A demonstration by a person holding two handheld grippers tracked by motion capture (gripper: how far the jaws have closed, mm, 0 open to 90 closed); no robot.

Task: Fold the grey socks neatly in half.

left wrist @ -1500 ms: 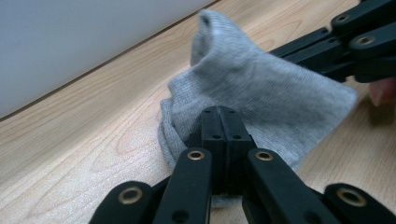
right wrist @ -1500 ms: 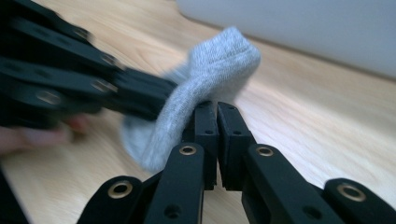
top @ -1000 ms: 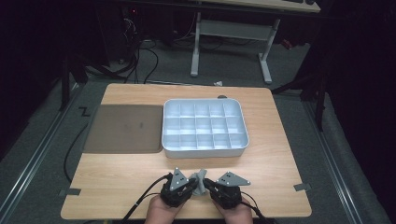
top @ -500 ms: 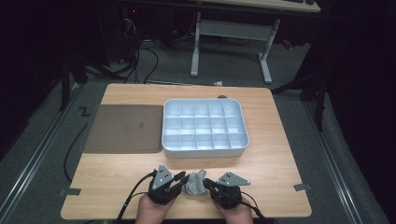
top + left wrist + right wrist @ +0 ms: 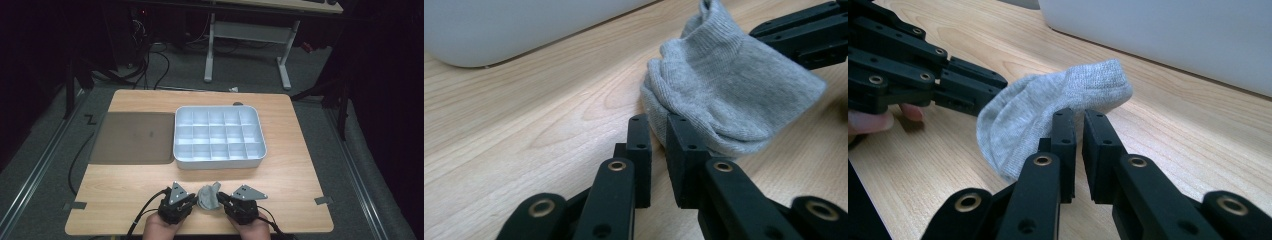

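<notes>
At the six o'clock edge of the light wooden table, the person's left hand and right hand are each working a black two-jaw tool. A small grey knitted ankle sock is hanging bunched between the tools, just above the wood. The left gripper is reaching in from the sock's nine o'clock side. Its jaws are standing narrow and have just been closing, with a fold of the sock's edge caught between the tips. The right gripper is coming from three o'clock, and its jaws are also standing narrow, pinching the opposite edge. The sock is looking light, soft and limp. It is likely to sag and fold wherever it is unsupported, and thin knit can slide out of a shallow pinch. The safest hold is probably on the thicker ribbed cuff or on a doubled fold, taken deep between the pads rather than at a single layer. Farther out, toward twelve o'clock, a white plastic tray divided into many small square compartments is sitting at the table's middle. A dark brown flat rectangular mat is lying just beside it at nine o'clock.
</notes>
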